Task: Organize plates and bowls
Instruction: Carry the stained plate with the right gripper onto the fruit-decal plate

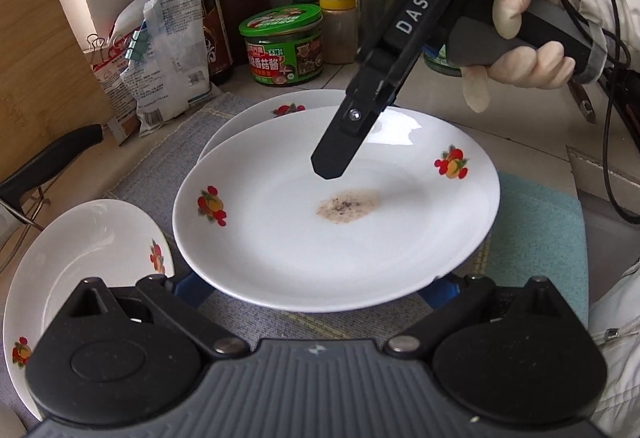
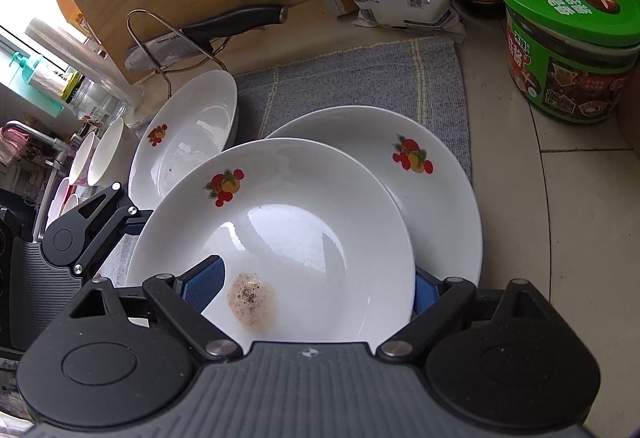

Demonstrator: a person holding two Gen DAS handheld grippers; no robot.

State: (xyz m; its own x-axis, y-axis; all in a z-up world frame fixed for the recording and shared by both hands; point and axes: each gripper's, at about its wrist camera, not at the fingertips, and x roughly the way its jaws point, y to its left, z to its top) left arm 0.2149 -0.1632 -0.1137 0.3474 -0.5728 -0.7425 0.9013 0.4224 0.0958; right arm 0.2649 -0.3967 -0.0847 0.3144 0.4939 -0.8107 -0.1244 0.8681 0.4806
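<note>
A white fruit-print plate (image 1: 320, 250) (image 2: 304, 198) with a brown stain lies partly on a second plate (image 1: 256, 110) (image 2: 436, 206). A third plate (image 1: 88, 246) (image 2: 188, 118) leans at the left. My left gripper (image 1: 320, 288) has its jaws wide apart, and the stained plate's near rim hides its blue fingertips. In the right wrist view its body (image 2: 96, 230) shows at the plate's left rim. My right gripper (image 2: 316, 290) stands open astride the far rim, one pad (image 2: 204, 286) over the plate and the other behind it. A gloved hand (image 1: 520, 50) holds it.
A grey mat (image 1: 180, 142) and a teal cloth (image 1: 536, 238) lie under the plates. A knife (image 2: 236, 22) on a wire stand, a cutting board (image 1: 36, 58), food bags (image 1: 168, 50), a dark bottle (image 1: 204, 18) and a green-lidded jar (image 2: 568, 50) crowd the back. Bowls (image 2: 108, 154) stand far left.
</note>
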